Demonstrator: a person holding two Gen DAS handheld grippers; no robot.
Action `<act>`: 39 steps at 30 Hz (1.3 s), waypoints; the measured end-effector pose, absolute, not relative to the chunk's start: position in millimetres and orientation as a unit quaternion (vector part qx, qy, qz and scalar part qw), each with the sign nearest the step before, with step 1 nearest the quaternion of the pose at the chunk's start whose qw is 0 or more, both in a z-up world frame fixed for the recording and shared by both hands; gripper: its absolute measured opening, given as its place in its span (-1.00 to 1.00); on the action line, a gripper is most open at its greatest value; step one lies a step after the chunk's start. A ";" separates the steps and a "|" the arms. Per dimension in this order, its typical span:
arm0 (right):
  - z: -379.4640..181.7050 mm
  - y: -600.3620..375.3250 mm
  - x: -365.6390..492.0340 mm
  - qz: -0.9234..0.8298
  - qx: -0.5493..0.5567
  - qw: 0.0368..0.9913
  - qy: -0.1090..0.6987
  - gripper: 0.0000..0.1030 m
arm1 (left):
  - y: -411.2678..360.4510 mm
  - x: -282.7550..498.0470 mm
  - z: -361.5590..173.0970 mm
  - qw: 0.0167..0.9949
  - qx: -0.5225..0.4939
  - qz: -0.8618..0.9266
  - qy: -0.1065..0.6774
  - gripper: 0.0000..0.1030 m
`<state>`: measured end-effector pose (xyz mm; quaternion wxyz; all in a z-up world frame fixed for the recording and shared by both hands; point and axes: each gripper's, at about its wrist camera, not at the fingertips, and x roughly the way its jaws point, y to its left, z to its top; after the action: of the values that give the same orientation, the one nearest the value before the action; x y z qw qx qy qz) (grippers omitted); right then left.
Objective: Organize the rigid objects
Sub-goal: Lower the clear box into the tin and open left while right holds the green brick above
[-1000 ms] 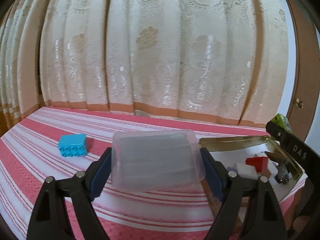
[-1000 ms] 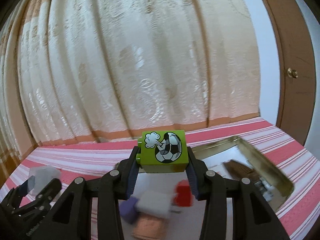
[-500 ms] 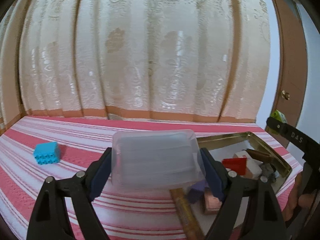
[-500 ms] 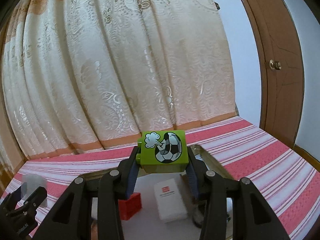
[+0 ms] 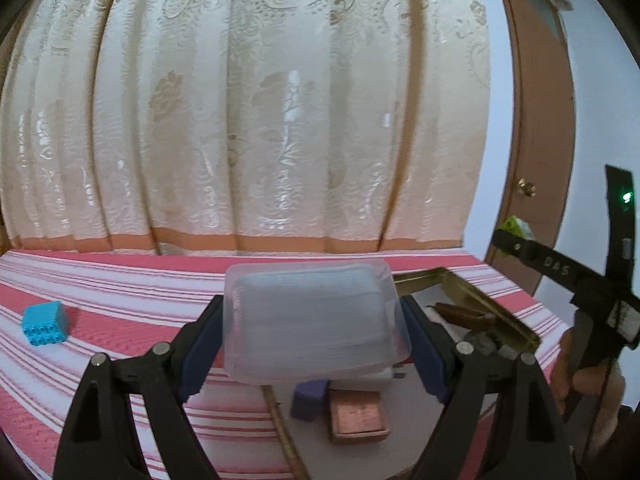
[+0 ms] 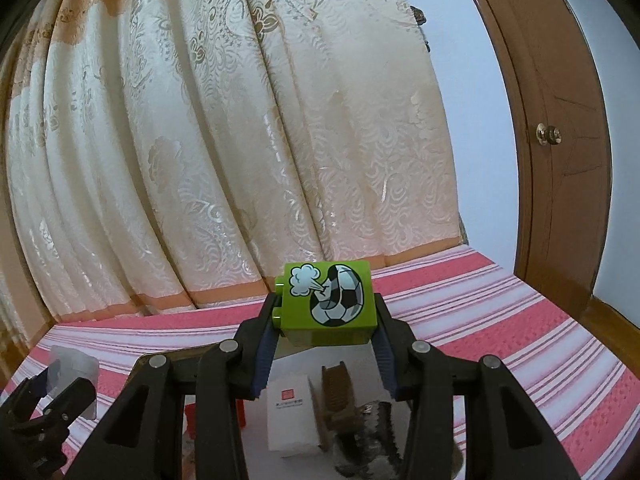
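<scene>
Grippers are both drifting rightward over the tray point(image 5: 496, 312): left gripper point(image 5: 316, 336) fingers clamping the clear box point(image 5: 316, 320), right gripper point(image 6: 326, 332) fingers clamping the green brick point(image 6: 328, 304). Release into the tray is likely nearing; blue brick point(image 5: 44, 324) is sliding toward the bed's left edge in the left view.

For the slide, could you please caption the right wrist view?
Right gripper holds a green soccer-print block above the gold-rimmed tray on the striped cloth.
</scene>
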<state>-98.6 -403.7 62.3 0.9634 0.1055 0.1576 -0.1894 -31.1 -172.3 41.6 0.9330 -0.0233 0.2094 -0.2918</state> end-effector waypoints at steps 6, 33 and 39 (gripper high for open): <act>64.5 -418.7 -102.7 -0.192 0.112 0.962 0.156 -0.11 | -184.0 -28.2 44.4 0.932 -0.016 -0.296 0.208 0.64; 69.8 -453.4 -109.0 -0.211 0.131 0.957 0.151 -0.11 | -158.3 12.4 61.2 0.939 -0.072 -0.267 0.205 0.64; 69.3 -453.8 -108.2 -0.211 0.132 0.956 0.153 -0.11 | -163.0 12.0 60.2 0.938 -0.066 -0.270 0.206 0.64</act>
<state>-108.2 -453.8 69.3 0.9563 0.1323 0.1528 -0.2112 12.0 -163.0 60.2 0.9381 -0.0662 0.2065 -0.2701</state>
